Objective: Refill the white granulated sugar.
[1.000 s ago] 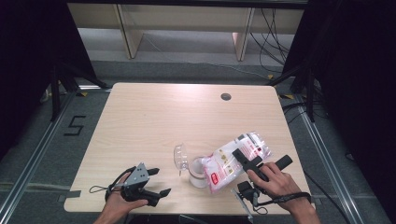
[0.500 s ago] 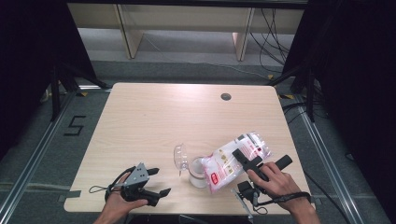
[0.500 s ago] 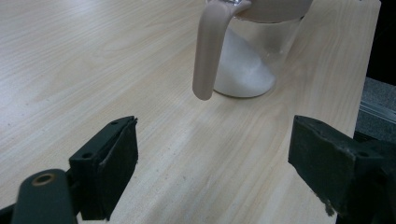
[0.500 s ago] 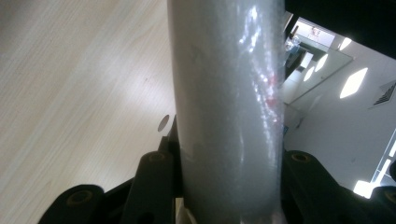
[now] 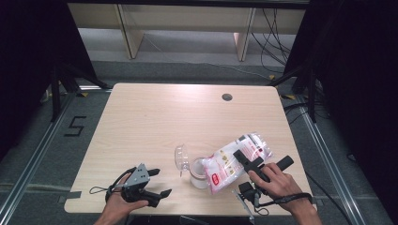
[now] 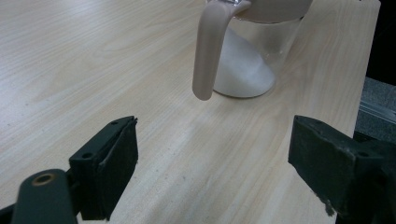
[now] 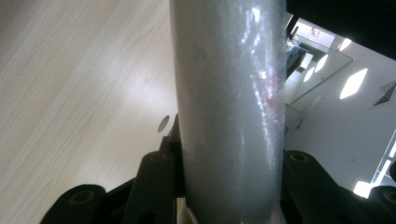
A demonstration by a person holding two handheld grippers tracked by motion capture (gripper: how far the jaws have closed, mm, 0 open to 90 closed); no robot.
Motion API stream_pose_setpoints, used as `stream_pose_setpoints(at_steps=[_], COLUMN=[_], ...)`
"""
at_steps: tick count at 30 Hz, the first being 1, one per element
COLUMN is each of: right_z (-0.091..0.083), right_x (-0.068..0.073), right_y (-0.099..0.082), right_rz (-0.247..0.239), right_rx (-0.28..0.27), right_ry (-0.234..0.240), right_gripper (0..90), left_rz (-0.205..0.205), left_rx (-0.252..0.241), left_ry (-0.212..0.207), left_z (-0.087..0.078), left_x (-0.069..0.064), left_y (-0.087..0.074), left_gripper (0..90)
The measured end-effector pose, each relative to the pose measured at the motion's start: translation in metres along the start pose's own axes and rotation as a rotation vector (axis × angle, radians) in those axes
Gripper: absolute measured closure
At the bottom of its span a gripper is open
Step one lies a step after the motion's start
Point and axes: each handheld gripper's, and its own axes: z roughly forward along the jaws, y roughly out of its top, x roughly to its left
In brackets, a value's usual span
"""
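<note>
1. The right gripper (image 5: pixel 248 160), in the person's right hand (image 5: pixel 277 180), has its black jaws clamped on a clear plastic bag of white powder with red and white labels (image 5: pixel 237 159); in the right gripper view the bag (image 7: pixel 231 107) stands pinched between the two jaws.
2. The bag is tilted, its lower end over the mouth of a clear glass jar with a hinged lid (image 5: pixel 197 171) that stands near the front edge of the light wooden table (image 5: pixel 187 112).
3. In the left gripper view the jar (image 6: pixel 254 60) holds a sloped heap of white powder, with its pale latch arm (image 6: pixel 208 51) hanging down in front.
4. The left gripper (image 5: pixel 157 185) rests low at the table's front left corner in the person's left hand (image 5: pixel 119 201), well apart from the jar; its jaws stand wide with nothing between them.
</note>
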Motion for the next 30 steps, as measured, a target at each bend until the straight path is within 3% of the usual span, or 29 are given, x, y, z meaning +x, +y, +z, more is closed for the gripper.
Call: stream_pose_setpoints(at_steps=[10,11,21,24,27,28,30], right_z=[0.0001,0.0011,0.0014,0.0005,0.0017,0.0005,0.0007], right_x=[0.0002,-0.0010,0.0007,0.0026,0.0014,0.0037,0.0037], right_y=[-0.0010,-0.0010,-0.0016,-0.0020,-0.0014,-0.0012,-0.0011], right_rz=[0.002,-0.016,-0.003,0.020,0.005,0.031,0.030], right_rx=[-0.005,-0.019,-0.020,-0.011,-0.019,-0.003,-0.004], right_ry=[0.006,0.003,0.003,0.004,0.012,0.011,0.010], right_gripper=[70.0,70.1,70.7,70.8,71.0,71.0,71.1], left_rz=[0.002,0.002,0.009,0.007,0.002,-0.004,-0.004], left_rx=[-0.003,-0.003,0.007,0.005,0.001,-0.004,-0.004], left_ry=[-0.005,-0.005,0.002,-0.003,-0.004,-0.007,-0.007], left_z=[0.0000,0.0000,0.0001,0.0007,0.0011,0.0015,0.0014], left_x=[0.0005,0.0005,0.0004,0.0006,0.0004,-0.0001,-0.0001], left_y=[-0.0001,-0.0001,-0.0003,-0.0007,-0.0008,-0.0008,-0.0008], left_gripper=[15.6,15.6,15.5,15.6,15.5,15.6,15.5])
